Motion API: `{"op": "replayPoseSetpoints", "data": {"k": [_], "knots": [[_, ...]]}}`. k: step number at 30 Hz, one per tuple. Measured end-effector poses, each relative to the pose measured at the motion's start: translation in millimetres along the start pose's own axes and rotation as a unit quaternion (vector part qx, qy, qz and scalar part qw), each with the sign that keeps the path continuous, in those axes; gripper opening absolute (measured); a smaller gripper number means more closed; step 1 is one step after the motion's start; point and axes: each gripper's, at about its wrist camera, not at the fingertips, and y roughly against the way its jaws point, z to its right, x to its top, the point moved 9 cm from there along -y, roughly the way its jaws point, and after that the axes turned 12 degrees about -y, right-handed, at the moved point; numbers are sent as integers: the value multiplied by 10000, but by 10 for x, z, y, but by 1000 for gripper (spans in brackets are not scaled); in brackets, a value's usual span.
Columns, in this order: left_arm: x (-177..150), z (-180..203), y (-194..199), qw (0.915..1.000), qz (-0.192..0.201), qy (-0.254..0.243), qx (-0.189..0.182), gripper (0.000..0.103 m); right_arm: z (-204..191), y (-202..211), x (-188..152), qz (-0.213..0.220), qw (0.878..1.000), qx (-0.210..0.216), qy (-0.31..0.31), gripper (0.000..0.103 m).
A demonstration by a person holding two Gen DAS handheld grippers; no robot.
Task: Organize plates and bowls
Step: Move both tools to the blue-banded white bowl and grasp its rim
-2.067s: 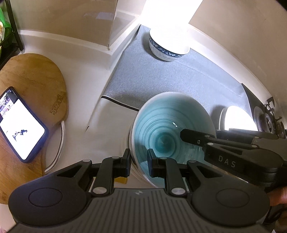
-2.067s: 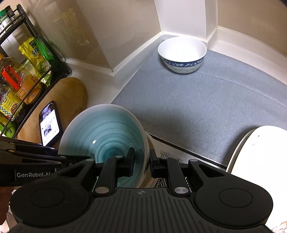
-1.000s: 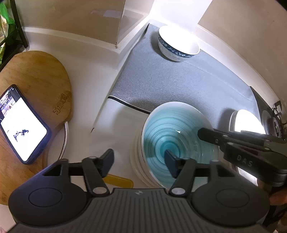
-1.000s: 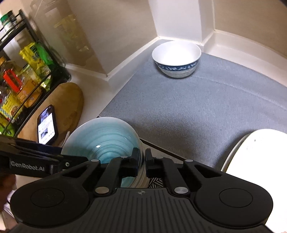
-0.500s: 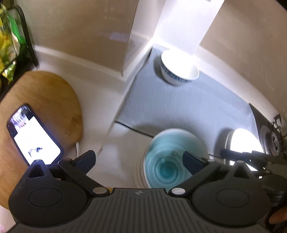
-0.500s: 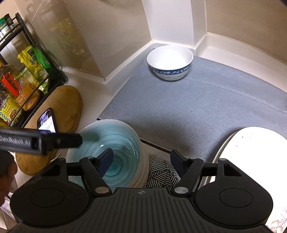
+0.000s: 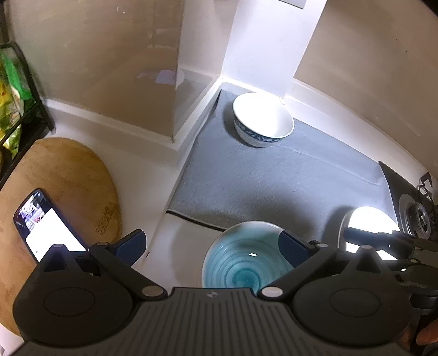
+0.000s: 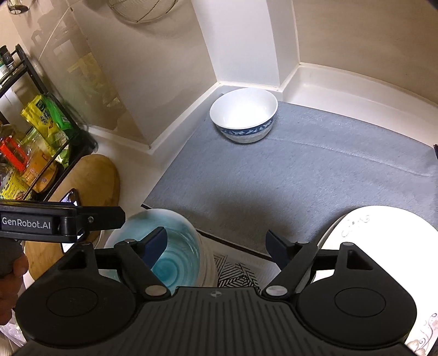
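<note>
teal bowl, below open jaws (both grippers)

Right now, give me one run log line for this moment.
left tongs: open, empty | right tongs: open, empty | teal bowl: on white stack | blue-rimmed bowl: far corner of grey mat

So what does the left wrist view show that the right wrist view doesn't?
Only the left wrist view shows the stove burner at the right edge. Only the right wrist view shows the wire strainer hanging up top and the striped mat beside the stack. Both show the teal bowl, the blue-patterned white bowl on the grey mat, the phone, and both claws open.
</note>
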Motion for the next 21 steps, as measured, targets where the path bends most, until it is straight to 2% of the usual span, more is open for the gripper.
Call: {"op": "replayPoseSetpoints", "data": {"k": [9, 15, 21], "knots": [[383, 130, -205, 9998, 95, -78, 143, 103, 174, -46, 279, 243, 9994, -101, -203, 82], [675, 165, -505, 9997, 38, 101, 236, 103, 396, -141, 618, 477, 9978, -286, -352, 83], [969, 153, -785, 9989, 42, 250, 403, 103, 627, -346, 970, 527, 9962, -386, -575, 83]]}}
